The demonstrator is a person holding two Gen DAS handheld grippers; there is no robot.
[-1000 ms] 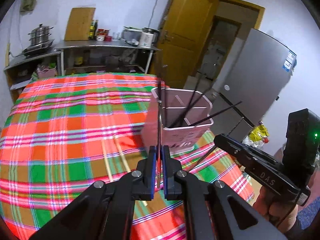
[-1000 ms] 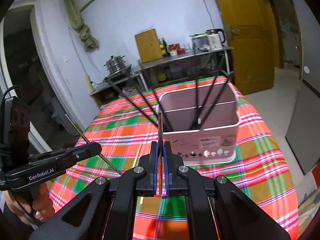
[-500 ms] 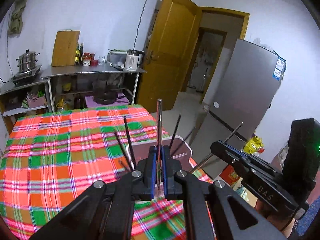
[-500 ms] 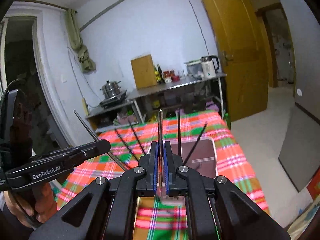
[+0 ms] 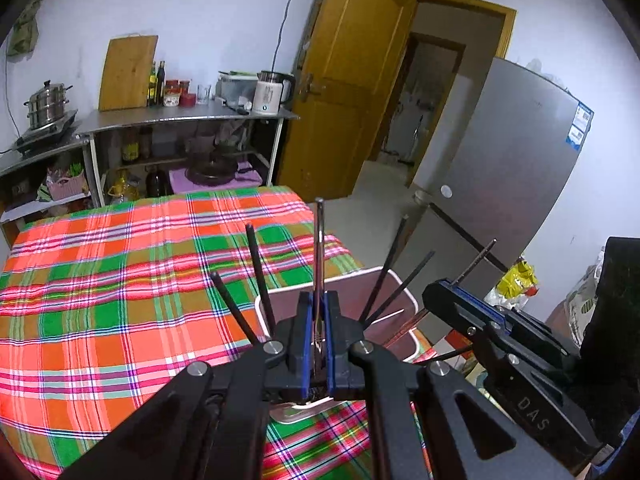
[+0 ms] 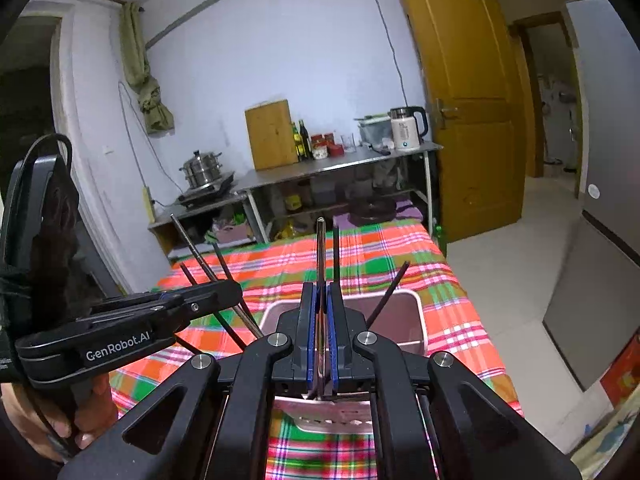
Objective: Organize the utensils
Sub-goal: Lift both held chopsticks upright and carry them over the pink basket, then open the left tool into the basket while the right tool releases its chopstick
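Two grippers: left gripper (image 5: pixel 316 322) and right gripper (image 6: pixel 321 320), jaws of each closed on a thin metal utensil (image 5: pixel 318 248).
Surface: plaid cloth (image 5: pixel 120 264) under the pink holder (image 5: pixel 394 280).
Room: yellow door (image 6: pixel 468 120) behind the holder.

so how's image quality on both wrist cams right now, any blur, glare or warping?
Left wrist view: strong fisheye, the door frame and fridge edges bow, corners vignette black; the plaid tablecloth looks oversaturated but sharp. Right wrist view: same barrel warp and dark corners; the left gripper is sharp, no motion blur, and the pale wall shows no harsh glare.
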